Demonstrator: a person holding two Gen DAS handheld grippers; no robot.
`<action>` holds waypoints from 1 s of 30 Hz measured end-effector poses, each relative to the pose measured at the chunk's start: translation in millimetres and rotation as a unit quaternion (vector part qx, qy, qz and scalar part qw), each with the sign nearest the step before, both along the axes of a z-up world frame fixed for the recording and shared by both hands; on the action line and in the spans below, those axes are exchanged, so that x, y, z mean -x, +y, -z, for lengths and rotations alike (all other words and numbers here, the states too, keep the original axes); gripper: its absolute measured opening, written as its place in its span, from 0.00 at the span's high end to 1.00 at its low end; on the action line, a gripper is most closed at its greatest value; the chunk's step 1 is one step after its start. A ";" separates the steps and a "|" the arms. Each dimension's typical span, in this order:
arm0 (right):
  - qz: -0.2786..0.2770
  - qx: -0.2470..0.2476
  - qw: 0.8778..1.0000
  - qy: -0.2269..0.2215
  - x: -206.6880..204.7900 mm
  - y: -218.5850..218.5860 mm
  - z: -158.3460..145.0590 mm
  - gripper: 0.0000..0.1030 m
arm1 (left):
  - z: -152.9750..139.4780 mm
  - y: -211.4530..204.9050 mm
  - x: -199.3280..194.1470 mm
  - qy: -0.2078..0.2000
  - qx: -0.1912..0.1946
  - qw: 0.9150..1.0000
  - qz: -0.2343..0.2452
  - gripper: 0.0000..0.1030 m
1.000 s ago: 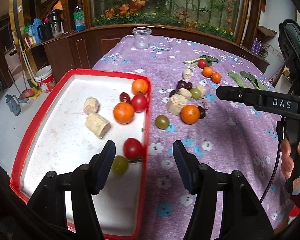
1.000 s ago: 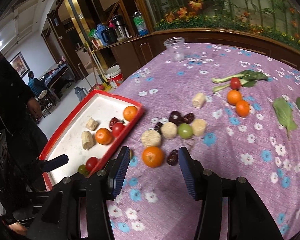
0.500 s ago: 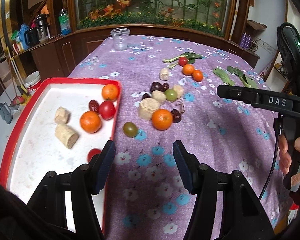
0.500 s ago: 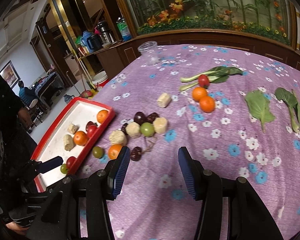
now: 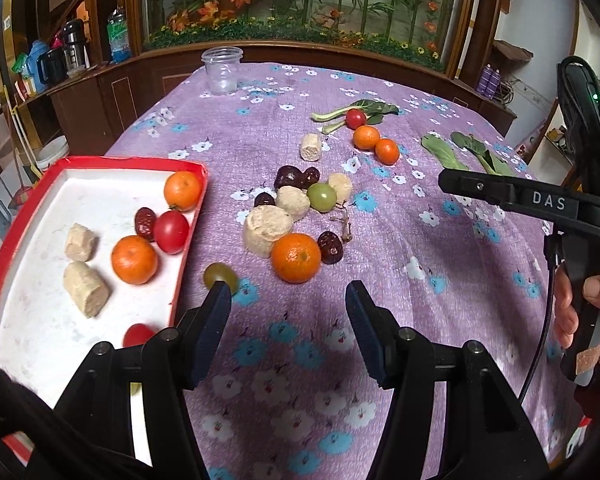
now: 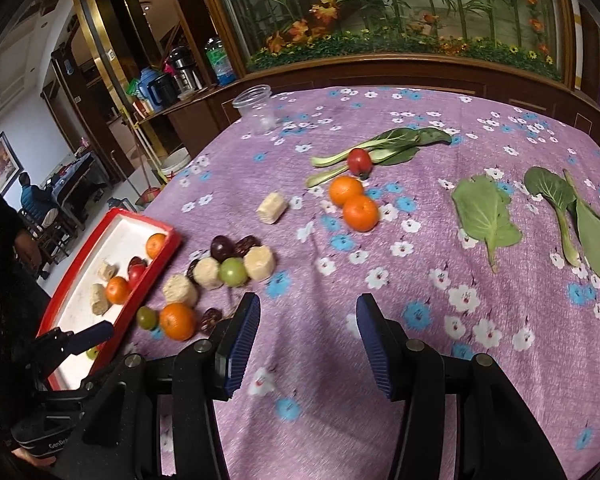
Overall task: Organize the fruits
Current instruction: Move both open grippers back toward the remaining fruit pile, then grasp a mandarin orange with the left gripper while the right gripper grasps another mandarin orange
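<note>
The left gripper is hanging over a table covered in a purple cloth with blue and white flowers, its two dark blue fingers standing wide apart with nothing between them. Just beyond its left fingertip a green grape-like fruit is lying on the cloth, close to the edge of a shallow white tray with a red rim. Inside that tray two oranges, a red cherry tomato, a dark red date and two pale beige corn-cob pieces are resting, with another red tomato partly hidden behind the gripper.

Ahead of the left gripper a loose orange is sitting on the cloth, touching a cluster of beige cob chunks, dark dates and a green tomato.

The right gripper is hovering over bare cloth, its blue-padded jaws moderately apart and empty. Farther off, a pair of oranges is lying beside a red tomato and leafy green stalks. Flat green leaves are spread to the right. A clear plastic cup is standing at the far edge of the table.

A person's hand is gripping the right gripper's handle.
</note>
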State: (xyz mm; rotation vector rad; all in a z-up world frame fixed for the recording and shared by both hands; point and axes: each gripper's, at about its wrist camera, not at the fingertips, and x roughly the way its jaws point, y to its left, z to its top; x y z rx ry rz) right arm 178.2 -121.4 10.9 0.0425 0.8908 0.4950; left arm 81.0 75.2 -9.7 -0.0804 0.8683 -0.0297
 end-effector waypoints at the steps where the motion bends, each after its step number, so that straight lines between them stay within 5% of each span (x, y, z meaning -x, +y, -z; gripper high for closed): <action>1: 0.002 0.002 1.000 0.003 -5.9 -0.5 2.7 0.50 | 1.4 -1.3 -3.4 0.001 0.002 1.000 -0.001 0.44; 14: 0.020 0.030 0.999 0.014 -68.7 7.1 28.3 0.51 | 20.5 -5.9 -31.7 0.010 0.013 1.000 -0.006 0.46; 24: 0.026 0.039 0.999 0.020 -103.5 21.1 44.7 0.56 | 26.5 -4.9 -39.7 0.010 0.014 1.000 -0.005 0.66; 30: 0.029 0.042 0.998 0.025 -115.0 24.3 53.8 0.65 | 28.1 -7.6 -42.3 0.009 0.011 1.000 -0.001 0.68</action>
